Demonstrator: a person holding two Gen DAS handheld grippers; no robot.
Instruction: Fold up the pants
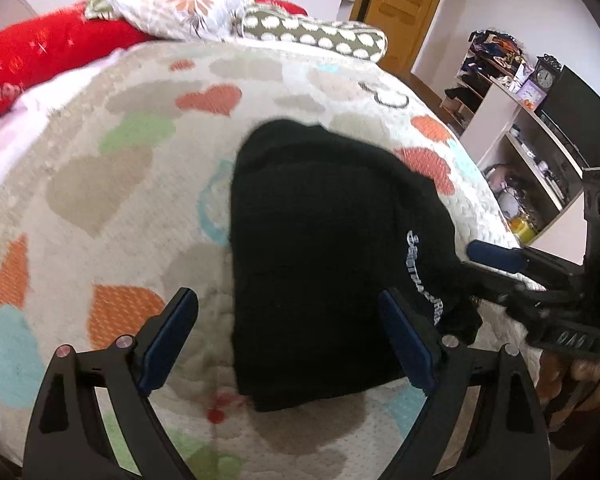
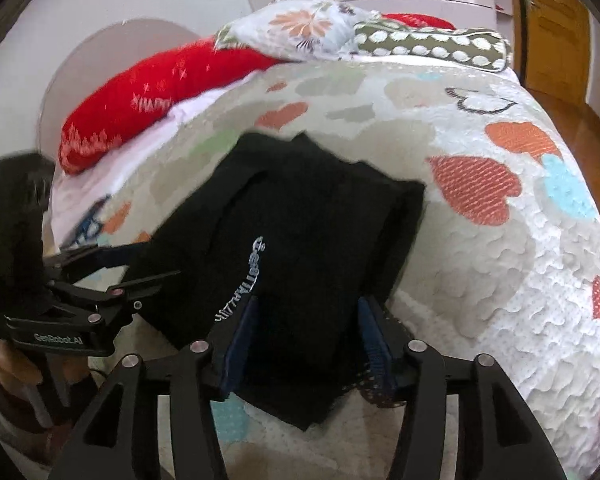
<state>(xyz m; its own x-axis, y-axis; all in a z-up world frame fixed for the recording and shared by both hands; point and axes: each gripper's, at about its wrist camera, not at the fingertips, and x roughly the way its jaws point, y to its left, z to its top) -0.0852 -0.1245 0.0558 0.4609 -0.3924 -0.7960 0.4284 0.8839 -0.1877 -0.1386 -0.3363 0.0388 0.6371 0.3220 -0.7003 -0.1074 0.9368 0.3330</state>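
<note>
While the black pants [image 1: 324, 248] lie folded in a soft, thick bundle on the bumpy bedspread [image 1: 100, 184] with colored hearts, white letters [image 2: 242, 280] run down one side. The left gripper [image 1: 288, 336] hovers over the near edge, fingers spread wide, holding nothing. The right gripper [image 2: 306, 336] sits low at the pants' near edge, its blue pads [image 2: 374, 340] parted with black cloth between them, not squeezed shut.

Soft, even daylight fills both views, with weak shadows. Fisheye distortion bulges the bedspread [image 1: 100, 184] and darkens the corners. Motion blur smears edges throughout, and the black pants [image 2: 300, 232] lose nearly all fold detail.
</note>
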